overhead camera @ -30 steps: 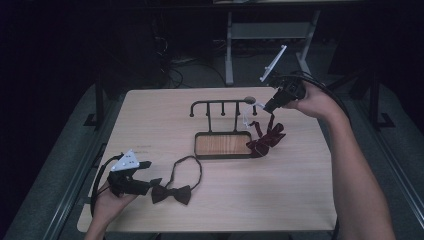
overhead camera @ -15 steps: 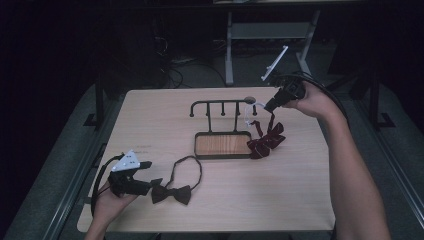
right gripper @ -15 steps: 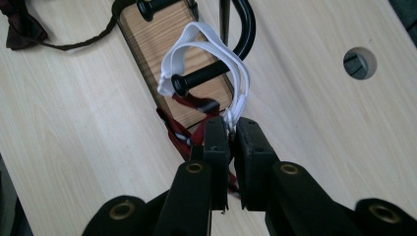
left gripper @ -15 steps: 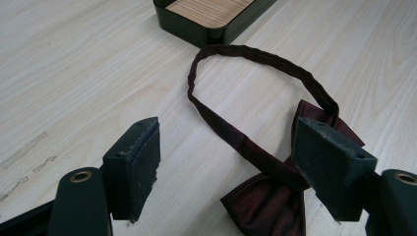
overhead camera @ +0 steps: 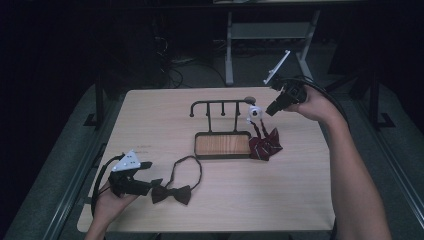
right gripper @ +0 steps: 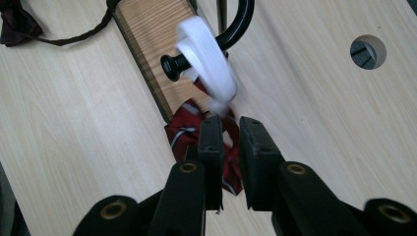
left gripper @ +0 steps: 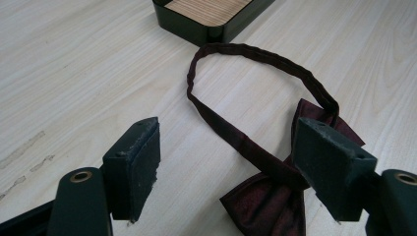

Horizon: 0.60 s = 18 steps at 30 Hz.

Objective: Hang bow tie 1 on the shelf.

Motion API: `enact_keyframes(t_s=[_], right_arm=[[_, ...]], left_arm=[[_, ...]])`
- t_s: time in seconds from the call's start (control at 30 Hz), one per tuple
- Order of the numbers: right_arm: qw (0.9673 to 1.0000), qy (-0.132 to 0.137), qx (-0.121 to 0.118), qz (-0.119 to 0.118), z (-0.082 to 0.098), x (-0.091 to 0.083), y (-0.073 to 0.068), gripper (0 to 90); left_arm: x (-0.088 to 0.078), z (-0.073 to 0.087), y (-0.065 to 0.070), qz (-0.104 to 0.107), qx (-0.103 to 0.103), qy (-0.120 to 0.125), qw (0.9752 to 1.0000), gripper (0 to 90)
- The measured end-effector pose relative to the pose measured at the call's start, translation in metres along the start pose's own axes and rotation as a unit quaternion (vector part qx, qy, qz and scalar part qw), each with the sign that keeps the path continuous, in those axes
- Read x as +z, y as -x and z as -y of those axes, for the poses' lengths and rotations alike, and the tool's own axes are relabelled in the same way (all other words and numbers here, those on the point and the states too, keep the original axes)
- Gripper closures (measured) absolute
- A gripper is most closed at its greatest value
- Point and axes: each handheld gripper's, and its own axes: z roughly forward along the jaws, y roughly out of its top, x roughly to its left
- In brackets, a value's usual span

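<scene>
Nearest to the person, the left gripper rests low on the table at the front left corner, held in the left hand. Its jaws stand wide open and hold nothing. In the left gripper view the dark maroon bow tie lies between and just under the two jaws, and the right jaw seems to touch or cover one wing of the bow, but I cannot tell if it presses on it. From the high view this bow tie lies flat with its long axis across the table from left to right, and its neck band makes a loop that opens away from the person, toward the stand. Farther on, near the middle of the table, is a black stand with a wooden base and a rail of hooks above it. At the right end of the base a red striped bow tie lies crumpled on the table, touching the base, and its white band goes up and loops over the end hook of the rail. Farthest, the right gripper is raised above the table, pointing toward that hook. Its jaws are almost closed, with only a narrow gap, and they appear to pinch the white band just below the hook.
</scene>
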Motion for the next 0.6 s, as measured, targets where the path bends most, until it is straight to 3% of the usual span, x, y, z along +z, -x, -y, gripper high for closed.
enact_keyframes(t_s=[0.43,0.6], right_arm=[[0.9995,0.006,-0.011,-0.027,0.015,-0.001,-0.009,73.0],[0.9992,0.006,-0.023,-0.032,0.024,0.002,-0.018,70.7]], left_arm=[[0.000,0.000,-0.001,0.001,0.000,-0.002,1.0000,26.2],[0.001,0.001,-0.001,0.000,-0.002,-0.001,1.0000,26.2]])
